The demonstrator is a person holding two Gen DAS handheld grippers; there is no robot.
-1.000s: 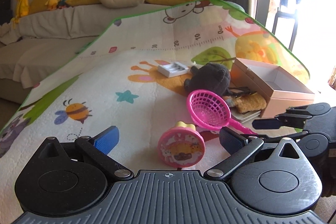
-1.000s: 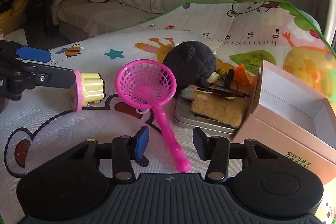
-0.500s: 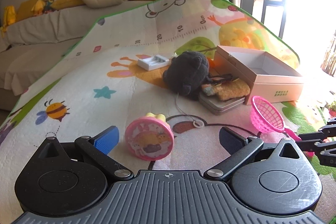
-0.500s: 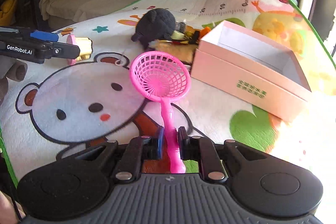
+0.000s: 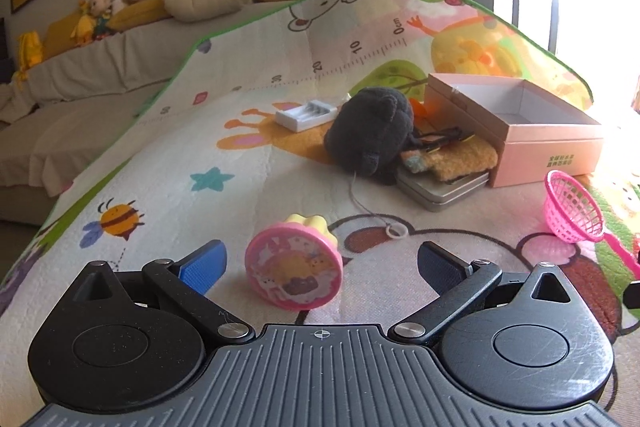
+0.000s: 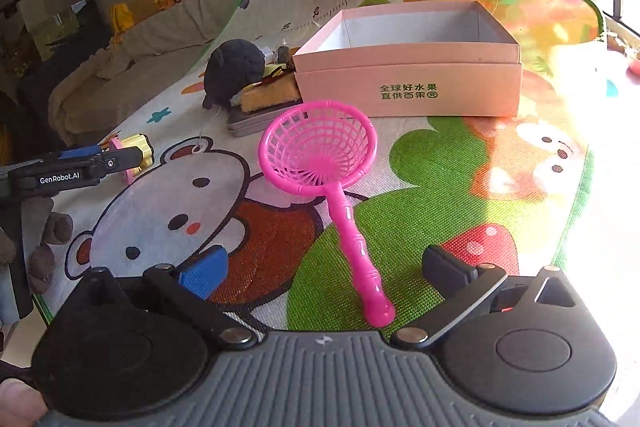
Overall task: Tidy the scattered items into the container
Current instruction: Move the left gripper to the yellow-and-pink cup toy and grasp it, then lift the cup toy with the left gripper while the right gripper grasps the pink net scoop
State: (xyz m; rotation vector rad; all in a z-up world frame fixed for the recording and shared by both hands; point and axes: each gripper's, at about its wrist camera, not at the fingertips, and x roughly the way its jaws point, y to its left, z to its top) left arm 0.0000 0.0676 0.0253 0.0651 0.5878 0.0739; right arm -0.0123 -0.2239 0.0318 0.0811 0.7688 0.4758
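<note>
right hand-held gripper (image 6: 322, 273) tilts downward, jaws just opened around pink net (image 6: 320, 151).

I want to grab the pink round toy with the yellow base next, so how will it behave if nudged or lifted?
The pink round toy lies on its side with its disc face toward the left tool, so a nudge would probably roll it in a curve. It looks like hard, light plastic, likely stiff in a grip. Its smooth rim may slip; squeezing across the flat faces seems safer.

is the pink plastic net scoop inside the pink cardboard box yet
No, the pink plastic net scoop lies on the play mat in front of the pink cardboard box, whose visible inside is bare.
</note>
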